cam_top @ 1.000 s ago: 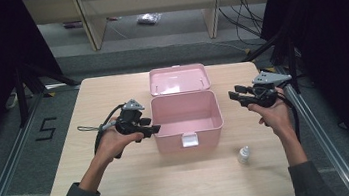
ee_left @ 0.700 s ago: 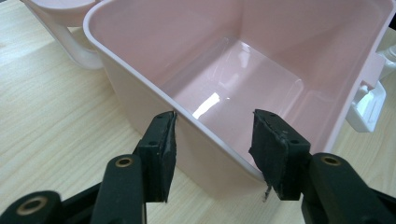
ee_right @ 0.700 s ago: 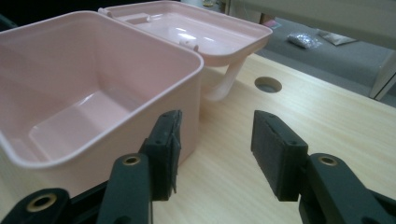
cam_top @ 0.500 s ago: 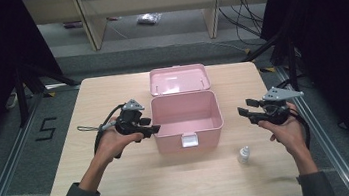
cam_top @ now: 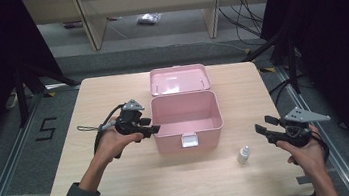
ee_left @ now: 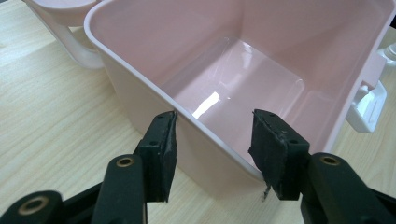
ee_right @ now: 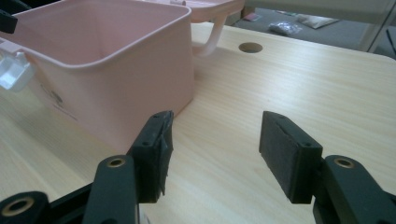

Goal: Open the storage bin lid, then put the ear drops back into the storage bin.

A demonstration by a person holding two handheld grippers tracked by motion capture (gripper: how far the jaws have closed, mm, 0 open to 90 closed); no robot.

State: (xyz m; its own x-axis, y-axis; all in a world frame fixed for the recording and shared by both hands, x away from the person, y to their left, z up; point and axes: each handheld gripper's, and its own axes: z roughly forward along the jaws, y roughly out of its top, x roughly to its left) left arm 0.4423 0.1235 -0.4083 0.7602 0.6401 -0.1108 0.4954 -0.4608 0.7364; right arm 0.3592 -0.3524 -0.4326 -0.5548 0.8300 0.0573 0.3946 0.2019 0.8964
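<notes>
the pink box (cam_top: pixel 187 120) sits mid-table with its lid (cam_top: pixel 179 79) flung back, and it looks bare inside. the left gripper (cam_top: pixel 151 125) is at the box's left wall: in the left gripper view its 2 jaws are spread wide and straddle the rim (ee_left: pixel 140 74), 1 jaw outside, 1 over the inside, neither pressing yet. it has hold of nothing, though it seems placed to steady the box.

the right gripper (cam_top: pixel 264 130) hovers off the box's right side, jaws wide apart and empty, with the box's right wall (ee_right: pixel 112 88) ahead and to its left. a small white bottle (cam_top: pixel 243 155) stands just left of it and a bit nearer the person, in front of the box's right corner.

likely next: pick up the bottle. to do it well, turn the right gripper down toward the bottle, keep the jaws wide until they flank its body, close low on the body rather than the cap so it doesn't tip, then lift straight up before heading over the rim.
</notes>
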